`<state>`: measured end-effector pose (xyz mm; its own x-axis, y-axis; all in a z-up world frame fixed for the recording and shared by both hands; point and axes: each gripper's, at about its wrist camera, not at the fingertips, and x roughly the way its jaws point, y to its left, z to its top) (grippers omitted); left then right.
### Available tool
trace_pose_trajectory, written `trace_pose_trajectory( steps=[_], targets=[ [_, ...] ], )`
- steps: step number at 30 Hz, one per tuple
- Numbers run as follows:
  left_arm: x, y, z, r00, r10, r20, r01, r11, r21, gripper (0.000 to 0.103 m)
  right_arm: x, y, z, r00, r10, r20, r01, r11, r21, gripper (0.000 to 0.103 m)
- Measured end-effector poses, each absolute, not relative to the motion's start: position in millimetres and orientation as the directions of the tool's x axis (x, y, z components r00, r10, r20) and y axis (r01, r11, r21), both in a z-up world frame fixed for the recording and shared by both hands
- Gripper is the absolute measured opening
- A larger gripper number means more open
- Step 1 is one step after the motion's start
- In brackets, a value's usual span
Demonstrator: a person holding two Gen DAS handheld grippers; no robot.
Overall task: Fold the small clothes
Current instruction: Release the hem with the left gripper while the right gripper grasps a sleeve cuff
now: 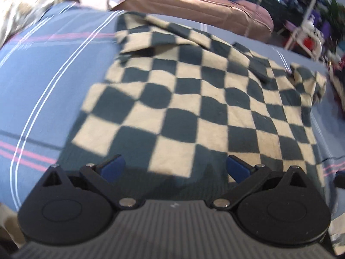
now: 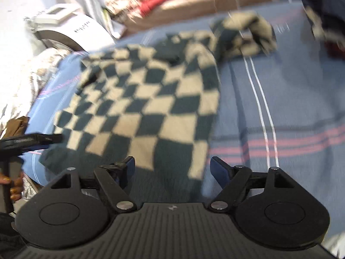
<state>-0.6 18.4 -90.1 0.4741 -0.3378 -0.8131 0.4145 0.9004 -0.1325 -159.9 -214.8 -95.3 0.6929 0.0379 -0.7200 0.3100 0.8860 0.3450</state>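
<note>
A small checkered garment [image 1: 194, 99], dark green and cream squares, lies spread on a blue striped sheet [image 1: 43, 86]. My left gripper [image 1: 175, 168] is open just above the garment's near hem, holding nothing. In the right wrist view the same garment [image 2: 146, 103] lies ahead, with one sleeve bunched at the far right corner [image 2: 248, 34]. My right gripper [image 2: 172, 170] is open over the near right corner of the hem, holding nothing. The left gripper [image 2: 32, 140] shows at the left edge of this view, held by a hand.
The blue sheet [image 2: 280, 108] has pink and white stripes. A brown cushion [image 1: 204, 6] with red cloth lies behind the garment. A white appliance [image 2: 64, 26] stands at the far left. A pile of dark clothes [image 2: 323, 10] sits at the far right.
</note>
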Motion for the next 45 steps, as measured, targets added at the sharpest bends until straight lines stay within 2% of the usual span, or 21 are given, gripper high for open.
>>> trace_pose_trajectory(
  steps=[2, 5, 8, 10, 12, 14, 16, 19, 22, 25, 27, 32, 34, 36, 37, 39, 42, 45],
  targets=[
    [-4, 0, -95, 0.477, -0.355, -0.804, 0.456, 0.882, -0.118, 0.103, -154, -216, -101, 0.695, 0.111, -0.711, 0.287, 0.863, 0.415, 0.103],
    [0, -12, -110, 0.420, -0.367, -0.830, 0.458, 0.875, -0.156, 0.103, -131, -210, -122, 0.558, 0.187, -0.809, 0.312, 0.855, 0.413, 0.103],
    [9, -6, -132, 0.343, -0.354, -0.870, 0.409, 0.890, -0.201, 0.103, -124, -210, -138, 0.534, 0.182, -0.826, 0.354, 0.838, 0.415, 0.103],
    [3, -6, -134, 0.365, -0.350, -0.862, 0.433, 0.884, -0.176, 0.103, -124, -216, -144, 0.530, 0.200, -0.824, 0.375, 0.816, 0.439, 0.103],
    [-1, -17, -137, 0.367, -0.299, -0.881, 0.485, 0.869, -0.093, 0.103, -121, -214, -146, 0.520, 0.245, -0.818, 0.328, 0.827, 0.456, 0.103],
    [-3, -26, -137, 0.369, -0.253, -0.894, 0.499, 0.866, -0.039, 0.103, -112, -203, -145, 0.476, 0.251, -0.843, 0.274, 0.868, 0.414, 0.103],
    [1, -28, -135, 0.348, -0.241, -0.906, 0.491, 0.870, -0.043, 0.103, -108, -200, -132, 0.485, 0.224, -0.845, 0.264, 0.884, 0.386, 0.103],
    [6, -26, -134, 0.325, -0.248, -0.913, 0.494, 0.867, -0.060, 0.103, -104, -219, -98, 0.629, 0.187, -0.755, 0.231, 0.882, 0.411, 0.103],
    [4, -26, -135, 0.333, -0.255, -0.908, 0.503, 0.862, -0.058, 0.103, -87, -267, -80, 0.716, 0.061, -0.696, 0.336, 0.843, 0.420, 0.103],
    [4, -26, -134, 0.337, -0.254, -0.907, 0.500, 0.864, -0.056, 0.103, -74, -325, -76, 0.785, -0.094, -0.612, 0.487, 0.704, 0.517, 0.103],
    [4, -26, -134, 0.335, -0.253, -0.908, 0.501, 0.864, -0.056, 0.103, -62, -354, -79, 0.778, -0.164, -0.607, 0.567, 0.599, 0.565, 0.103],
    [5, -28, -134, 0.330, -0.248, -0.911, 0.503, 0.863, -0.053, 0.103, -23, -384, -104, 0.734, -0.179, -0.656, 0.645, 0.489, 0.588, 0.103],
    [5, -27, -134, 0.329, -0.250, -0.911, 0.506, 0.861, -0.054, 0.103, -21, -384, -112, 0.741, -0.181, -0.647, 0.642, 0.473, 0.603, 0.103],
    [6, -28, -134, 0.326, -0.252, -0.911, 0.509, 0.859, -0.055, 0.103, -26, -384, -112, 0.770, -0.197, -0.607, 0.618, 0.465, 0.634, 0.037],
    [6, -28, -135, 0.327, -0.254, -0.910, 0.511, 0.858, -0.056, 0.103, -28, -385, -112, 0.777, -0.204, -0.595, 0.612, 0.464, 0.641, 0.037],
    [5, -28, -135, 0.329, -0.255, -0.909, 0.513, 0.857, -0.055, 0.103, -34, -392, -105, 0.771, -0.235, -0.592, 0.626, 0.454, 0.634, 0.028],
    [5, -28, -135, 0.331, -0.256, -0.908, 0.516, 0.855, -0.053, 0.103, -41, -394, -89, 0.711, -0.343, -0.614, 0.695, 0.475, 0.540, 0.026],
    [6, -27, -135, 0.328, -0.258, -0.909, 0.517, 0.854, -0.056, 0.103, -46, -383, -66, 0.703, -0.428, -0.568, 0.702, 0.542, 0.461, 0.025]
  ],
)
